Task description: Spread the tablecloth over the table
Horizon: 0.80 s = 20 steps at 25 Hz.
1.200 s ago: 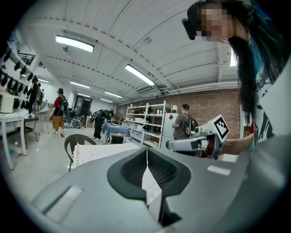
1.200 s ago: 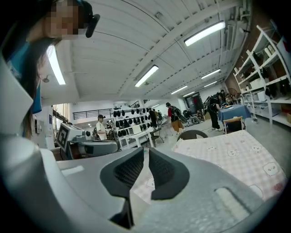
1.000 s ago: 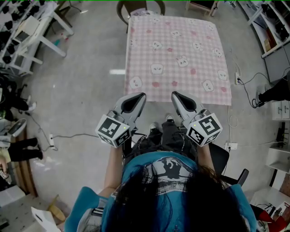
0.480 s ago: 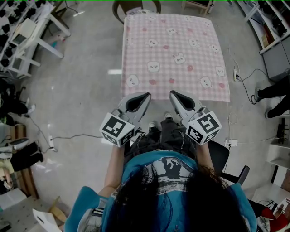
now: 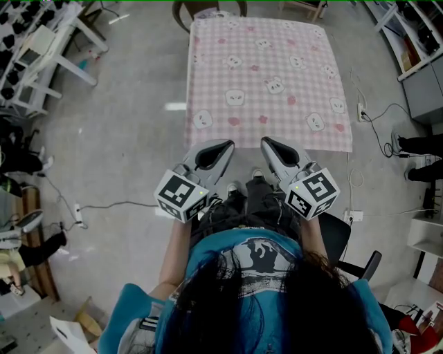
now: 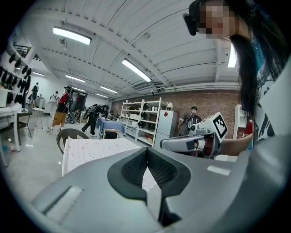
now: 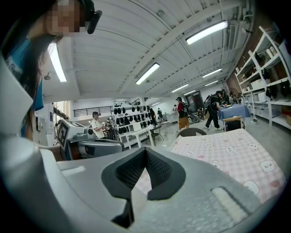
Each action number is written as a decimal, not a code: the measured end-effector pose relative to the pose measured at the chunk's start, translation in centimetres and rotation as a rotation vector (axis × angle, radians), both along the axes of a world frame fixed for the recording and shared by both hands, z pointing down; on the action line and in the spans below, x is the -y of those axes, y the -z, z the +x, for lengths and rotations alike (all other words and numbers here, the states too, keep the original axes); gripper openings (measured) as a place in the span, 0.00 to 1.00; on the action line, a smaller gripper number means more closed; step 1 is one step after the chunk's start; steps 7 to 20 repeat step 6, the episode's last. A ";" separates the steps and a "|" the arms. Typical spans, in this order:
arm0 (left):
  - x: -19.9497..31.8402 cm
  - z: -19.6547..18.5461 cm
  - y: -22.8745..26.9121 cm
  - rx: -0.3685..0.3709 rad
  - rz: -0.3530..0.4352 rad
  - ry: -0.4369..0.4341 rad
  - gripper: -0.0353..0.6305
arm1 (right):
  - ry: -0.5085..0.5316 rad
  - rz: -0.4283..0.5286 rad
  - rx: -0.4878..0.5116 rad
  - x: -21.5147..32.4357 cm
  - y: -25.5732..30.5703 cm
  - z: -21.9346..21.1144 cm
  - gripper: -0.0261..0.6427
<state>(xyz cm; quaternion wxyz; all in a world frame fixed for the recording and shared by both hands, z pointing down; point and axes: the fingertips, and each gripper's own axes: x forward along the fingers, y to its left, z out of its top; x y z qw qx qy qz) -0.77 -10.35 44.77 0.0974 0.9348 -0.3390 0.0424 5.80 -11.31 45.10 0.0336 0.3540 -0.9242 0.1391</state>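
Observation:
A pink checked tablecloth [image 5: 266, 79] with small animal prints lies flat over the table and hangs down its near edge. It shows too in the left gripper view as the tablecloth [image 6: 93, 152] and in the right gripper view as the tablecloth [image 7: 227, 154]. My left gripper [image 5: 225, 146] is shut and empty, held just short of the cloth's near edge. My right gripper [image 5: 266, 144] is also shut and empty beside it. Both sets of jaws are pressed together with nothing between them.
A dark chair [image 5: 208, 8] stands at the table's far end. White tables and racks [image 5: 41, 48] fill the left side. Cables and a power strip [image 5: 360, 121] lie on the floor to the right. Several people stand far off in the room.
My left gripper has drifted a little to the right, toward the cloth's near edge. The right gripper has stayed where it was.

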 end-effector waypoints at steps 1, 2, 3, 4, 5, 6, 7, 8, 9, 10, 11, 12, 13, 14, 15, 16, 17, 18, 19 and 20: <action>0.0 0.1 0.0 0.002 -0.002 -0.001 0.07 | 0.001 -0.001 0.000 0.0 -0.1 0.0 0.04; 0.1 0.1 0.2 0.004 -0.006 -0.001 0.07 | 0.002 -0.004 0.001 0.1 0.0 0.0 0.04; 0.4 0.1 0.4 0.008 -0.010 0.001 0.07 | 0.003 -0.006 0.000 0.4 0.0 -0.1 0.04; 0.8 0.1 0.5 0.012 -0.015 0.001 0.07 | 0.004 -0.009 0.000 0.7 0.1 -0.2 0.04; 1.1 0.1 0.6 0.015 -0.018 -0.001 0.07 | 0.005 -0.012 0.000 1.0 0.2 -0.2 0.04; 1.4 0.1 0.7 0.018 -0.021 -0.003 0.07 | 0.007 -0.016 -0.001 1.3 0.3 -0.3 0.04; 1.4 0.1 0.7 0.018 -0.021 -0.003 0.07 | 0.007 -0.016 -0.001 1.3 0.3 -0.3 0.04; 1.4 0.1 0.7 0.018 -0.021 -0.003 0.07 | 0.007 -0.016 -0.001 1.3 0.3 -0.3 0.04; 1.4 0.1 0.7 0.018 -0.021 -0.003 0.07 | 0.007 -0.016 -0.001 1.3 0.3 -0.3 0.04; 1.4 0.1 0.7 0.018 -0.021 -0.003 0.07 | 0.007 -0.016 -0.001 1.3 0.3 -0.3 0.04; 1.4 0.1 0.7 0.018 -0.021 -0.003 0.07 | 0.007 -0.016 -0.001 1.3 0.3 -0.3 0.04; 1.4 0.1 0.7 0.018 -0.021 -0.003 0.07 | 0.007 -0.016 -0.001 1.3 0.3 -0.3 0.04; 1.4 0.1 0.7 0.018 -0.021 -0.003 0.07 | 0.007 -0.016 -0.001 1.3 0.3 -0.3 0.04; 1.4 0.1 0.7 0.018 -0.021 -0.003 0.07 | 0.007 -0.016 -0.001 1.3 0.3 -0.3 0.04; 1.4 0.1 0.7 0.018 -0.021 -0.003 0.07 | 0.007 -0.016 -0.001 1.3 0.3 -0.3 0.04; 1.4 0.1 0.7 0.018 -0.021 -0.003 0.07 | 0.007 -0.016 -0.001 1.3 0.3 -0.3 0.04; 1.4 0.1 0.7 0.018 -0.021 -0.003 0.07 | 0.007 -0.016 -0.001 1.3 0.3 -0.3 0.04; 1.4 0.1 0.7 0.018 -0.021 -0.003 0.07 | 0.007 -0.016 -0.001 1.3 0.3 -0.3 0.04; 1.4 0.1 0.7 0.018 -0.021 -0.003 0.07 | 0.007 -0.016 -0.001 1.3 0.3 -0.3 0.04; 1.4 0.1 0.7 0.018 -0.021 -0.003 0.07 | 0.007 -0.016 -0.001 1.3 0.3 -0.3 0.04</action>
